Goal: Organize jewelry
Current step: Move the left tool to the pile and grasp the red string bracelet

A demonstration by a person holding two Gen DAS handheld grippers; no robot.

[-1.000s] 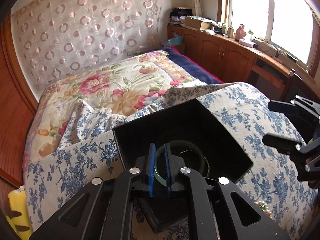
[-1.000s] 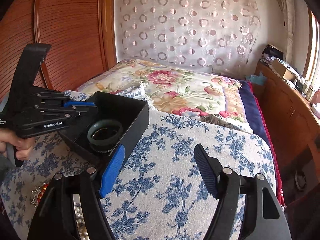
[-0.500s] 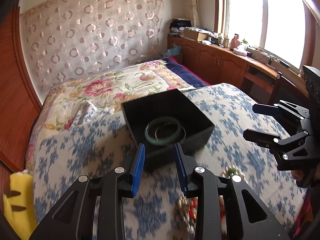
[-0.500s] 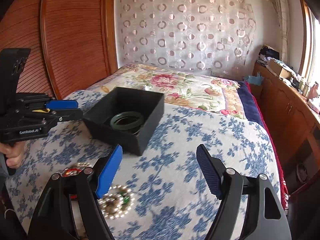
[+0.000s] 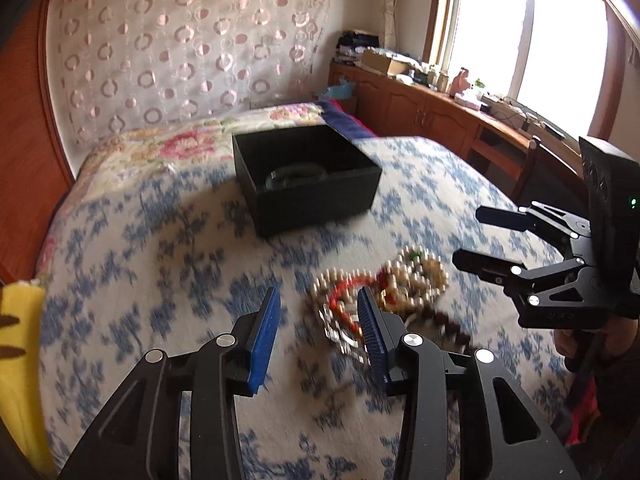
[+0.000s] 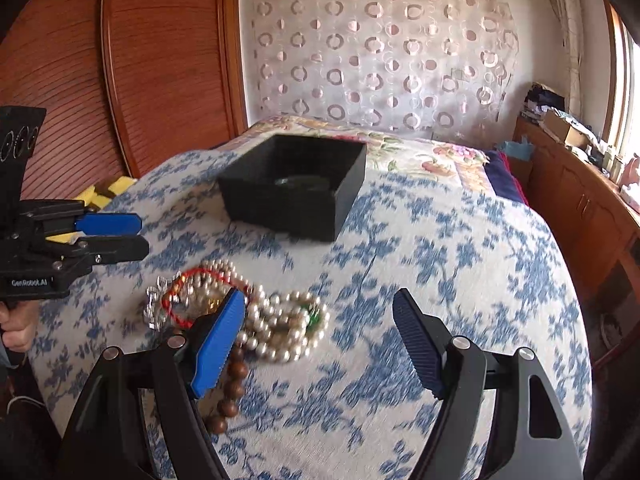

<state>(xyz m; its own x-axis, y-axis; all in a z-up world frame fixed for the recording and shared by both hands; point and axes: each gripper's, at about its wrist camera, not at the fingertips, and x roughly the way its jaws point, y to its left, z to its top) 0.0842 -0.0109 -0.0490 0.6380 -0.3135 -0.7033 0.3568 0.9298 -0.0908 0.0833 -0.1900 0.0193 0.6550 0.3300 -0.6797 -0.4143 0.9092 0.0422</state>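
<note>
A black open box (image 5: 308, 178) (image 6: 296, 186) sits on the blue-flowered bedspread, with a green bangle (image 5: 296, 174) (image 6: 304, 182) inside. A heap of jewelry lies nearer me: pearl strands (image 6: 280, 320) (image 5: 416, 276), a red cord bracelet (image 6: 180, 300) (image 5: 348, 292), a clear crystal piece (image 6: 154, 308) and brown wooden beads (image 6: 232, 384). My left gripper (image 5: 318, 334) is open and empty, just left of the heap. My right gripper (image 6: 320, 340) is open and empty, above the heap's right side. Each gripper shows in the other's view (image 5: 492, 236) (image 6: 116, 236).
The bedspread (image 6: 440, 260) covers a raised surface in front of a floral-quilted bed (image 5: 192, 144). A yellow object (image 5: 18, 360) lies at the left edge. Wooden cabinets (image 5: 420, 112) run under the window on the right. A wooden panel (image 6: 120, 80) stands at left.
My left gripper let go of the green bangle into the box, opened, and pulled back to the jewelry heap. My right gripper also drew back; the heap came into view.
</note>
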